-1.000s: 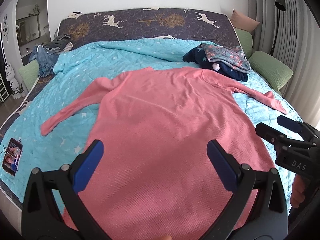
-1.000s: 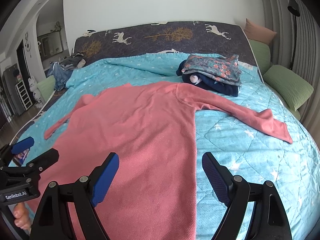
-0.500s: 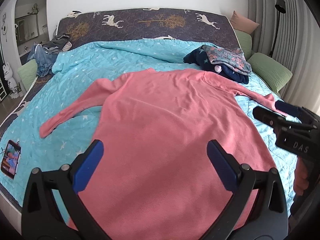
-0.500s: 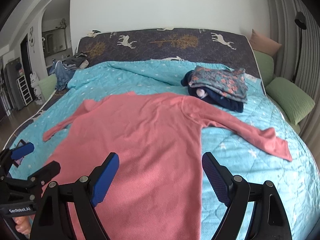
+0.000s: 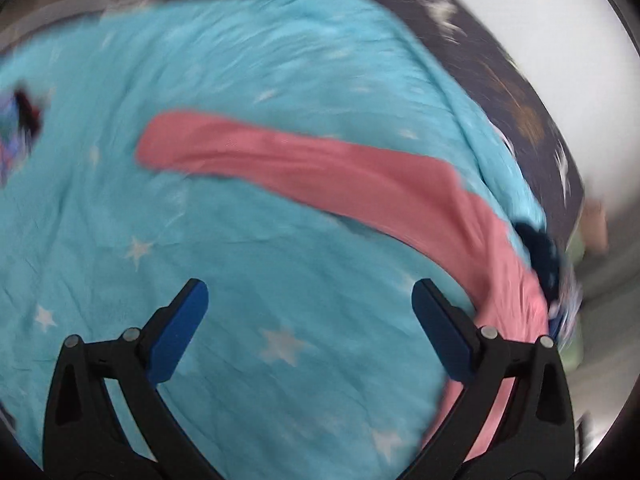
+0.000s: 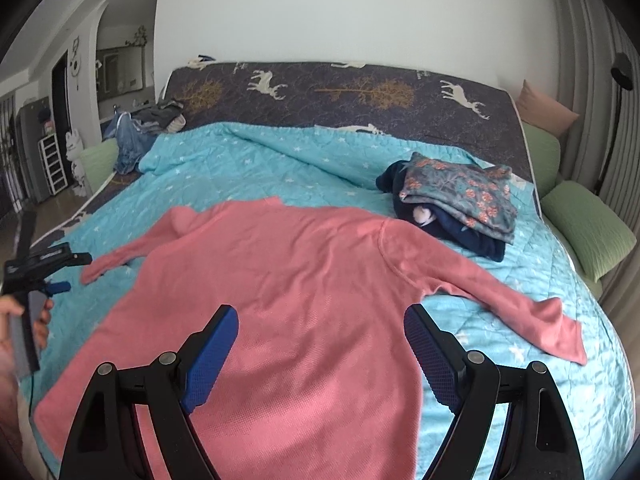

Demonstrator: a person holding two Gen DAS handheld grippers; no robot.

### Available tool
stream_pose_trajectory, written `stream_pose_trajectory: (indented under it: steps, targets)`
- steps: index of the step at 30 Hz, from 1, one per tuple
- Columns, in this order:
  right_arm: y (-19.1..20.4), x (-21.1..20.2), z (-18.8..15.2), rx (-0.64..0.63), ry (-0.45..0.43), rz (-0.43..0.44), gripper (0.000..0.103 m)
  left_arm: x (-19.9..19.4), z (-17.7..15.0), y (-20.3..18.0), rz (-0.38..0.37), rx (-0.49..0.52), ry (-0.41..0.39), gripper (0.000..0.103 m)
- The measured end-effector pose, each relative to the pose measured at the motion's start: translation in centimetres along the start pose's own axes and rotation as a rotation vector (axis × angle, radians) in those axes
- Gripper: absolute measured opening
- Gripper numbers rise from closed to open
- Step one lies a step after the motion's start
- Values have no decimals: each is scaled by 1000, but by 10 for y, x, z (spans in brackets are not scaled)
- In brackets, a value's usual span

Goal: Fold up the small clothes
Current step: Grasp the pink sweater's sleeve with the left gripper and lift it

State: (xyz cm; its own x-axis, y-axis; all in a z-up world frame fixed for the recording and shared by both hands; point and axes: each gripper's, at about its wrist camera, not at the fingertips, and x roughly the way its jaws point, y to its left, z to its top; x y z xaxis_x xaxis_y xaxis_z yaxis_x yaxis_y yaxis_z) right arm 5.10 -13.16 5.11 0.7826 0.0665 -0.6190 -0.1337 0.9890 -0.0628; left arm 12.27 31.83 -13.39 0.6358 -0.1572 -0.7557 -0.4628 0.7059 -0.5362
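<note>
Now my left tool (image 5: 310, 312), jaws wide, faces pink top's (image 6: 280, 280) left sleeve (image 5: 304, 172) at 12 o'clock, lying crosswise; right tool (image 6: 320, 344) wide, empty.

Soft, even daylight fills both views, with only faint shadows and no glare. The left wrist view is heavily motion-blurred: the quilt (image 5: 248, 216) and sleeve (image 5: 320, 168) smear. The right wrist view is sharp. Fisheye bending curves the edges, and the corners go black.
</note>
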Motion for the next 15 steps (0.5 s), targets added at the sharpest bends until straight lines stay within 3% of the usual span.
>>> stream_pose_trajectory:
  steps: [4, 12, 13, 15]
  targets:
    - [6, 14, 4, -3, 18, 3, 87, 30, 19, 40, -91, -206, 42, 96]
    - [16, 39, 6, -5, 65, 33, 87, 69, 65, 75, -26, -404, -20, 95]
    - [17, 42, 6, -15, 67, 26, 87, 74, 69, 78, -27, -420, -18, 93]
    - [16, 46, 6, -25, 72, 11, 87, 86, 78, 80, -18, -426, -3, 66]
